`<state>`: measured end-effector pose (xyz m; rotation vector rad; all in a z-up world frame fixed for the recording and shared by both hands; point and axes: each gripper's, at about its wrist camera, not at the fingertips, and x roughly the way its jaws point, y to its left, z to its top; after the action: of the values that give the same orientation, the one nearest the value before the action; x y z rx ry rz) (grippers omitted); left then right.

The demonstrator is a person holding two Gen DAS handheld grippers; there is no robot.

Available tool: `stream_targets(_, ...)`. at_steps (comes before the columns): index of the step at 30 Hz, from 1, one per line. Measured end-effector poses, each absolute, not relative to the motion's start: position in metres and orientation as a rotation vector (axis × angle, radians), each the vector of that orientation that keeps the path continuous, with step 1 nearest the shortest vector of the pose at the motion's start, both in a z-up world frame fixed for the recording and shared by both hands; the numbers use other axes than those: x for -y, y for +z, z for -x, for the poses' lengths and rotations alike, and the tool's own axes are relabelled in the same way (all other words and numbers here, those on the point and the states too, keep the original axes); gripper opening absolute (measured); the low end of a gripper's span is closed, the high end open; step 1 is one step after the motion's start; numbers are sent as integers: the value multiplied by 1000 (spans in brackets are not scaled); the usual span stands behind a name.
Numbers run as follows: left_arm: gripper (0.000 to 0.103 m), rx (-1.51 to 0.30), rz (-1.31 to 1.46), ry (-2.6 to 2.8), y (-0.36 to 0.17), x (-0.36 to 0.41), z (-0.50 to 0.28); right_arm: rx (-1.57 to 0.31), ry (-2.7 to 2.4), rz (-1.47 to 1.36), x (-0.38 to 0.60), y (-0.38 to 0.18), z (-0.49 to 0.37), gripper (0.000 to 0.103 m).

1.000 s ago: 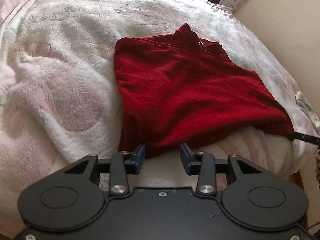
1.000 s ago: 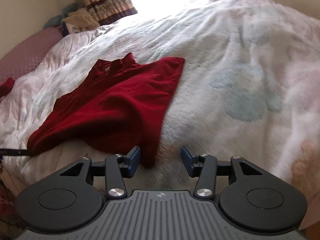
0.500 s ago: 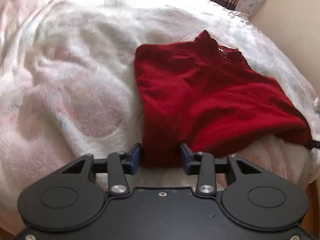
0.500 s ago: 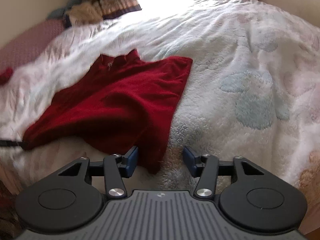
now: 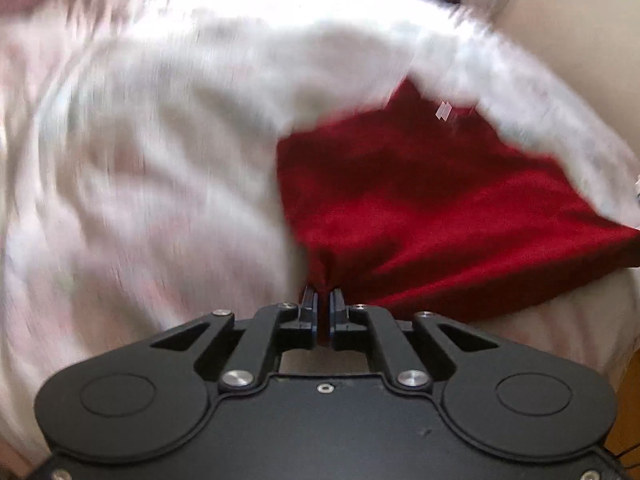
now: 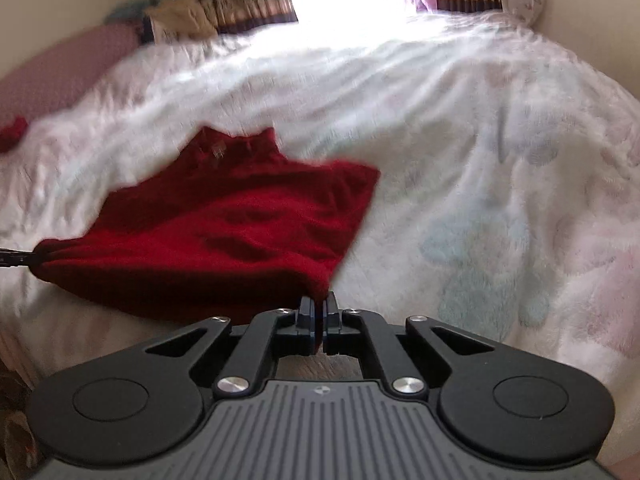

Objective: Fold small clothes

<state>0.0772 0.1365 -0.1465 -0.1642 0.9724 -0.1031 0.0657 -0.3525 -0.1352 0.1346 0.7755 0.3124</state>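
A small red fleece top (image 5: pixel 440 220) lies on a white fluffy blanket (image 5: pixel 160 160), collar away from me. My left gripper (image 5: pixel 322 296) is shut on its near left hem corner. In the right wrist view the same top (image 6: pixel 224 232) spreads to the left, and my right gripper (image 6: pixel 320 300) is shut on the near right hem corner. The hem hangs taut between the two corners, raised a little off the blanket. A black tip (image 6: pixel 14 258) shows at the far left corner of the top. Both views are motion-blurred.
The blanket (image 6: pixel 480 160) covers a wide bed. Striped curtains (image 6: pixel 248 0) and a bright window lie beyond it. A pink pillow (image 6: pixel 60 68) and a small red item (image 6: pixel 12 132) sit at the left. A beige wall (image 5: pixel 580 40) runs close on the right.
Both grippers were open just short of the hem; each has since moved onto a hem corner and shut on it. The hem has come up and the cameras are swinging.
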Motion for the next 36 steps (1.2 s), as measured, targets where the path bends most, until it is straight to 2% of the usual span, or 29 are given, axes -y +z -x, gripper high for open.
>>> stream_targets(4, 4, -989, 244, -90, -163, -143, -65, -825, 278, -217, 357, -161, -63, 3)
stream_targets(10, 4, -847, 330, -126, -88, -154, -66, -711, 273, -259, 363, -97, -54, 2)
stream_targets(12, 4, -867, 327, -116, -82, -155, -65, -731, 279, -284, 365, -87, -56, 2)
stream_targets(17, 5, -1069, 352, -90, -141, -155, -54, -937, 204, -291, 372, -140, -63, 3)
stream_targets(20, 8, -1074, 346, -92, -159, -156, -51, -963, 158, -312, 371, -158, -69, 5)
stream_targets(22, 17, -1041, 307, -90, -151, -155, -53, -950, 145, -254, 365, -153, -74, 21)
stream_targets(24, 43, -1035, 183, -38, -141, -151, -57, -942, 96, -181, 361, -143, -77, 55)
stream_targets(25, 43, -1042, 120, 2, -139, -153, -58, -938, 76, -161, 363, -140, -77, 56)
stream_targets(26, 42, -1041, 59, 43, -134, -152, -58, -933, 61, -164, 365, -135, -75, 56)
stream_targets(28, 42, -1027, 15, 123, -124, -157, -59, -926, -44, -169, 371, -127, -70, 45)
stream_targets(29, 42, -1009, 23, 144, -118, -161, -62, -896, -100, -145, 371, -122, -66, 35)
stream_targets(33, 46, -811, 121, 116, -94, -135, -69, -665, -34, -120, 349, -97, -57, 34)
stream_targets(36, 46, -690, 180, 50, -100, -90, -72, -618, 145, -206, 307, -102, -63, 28)
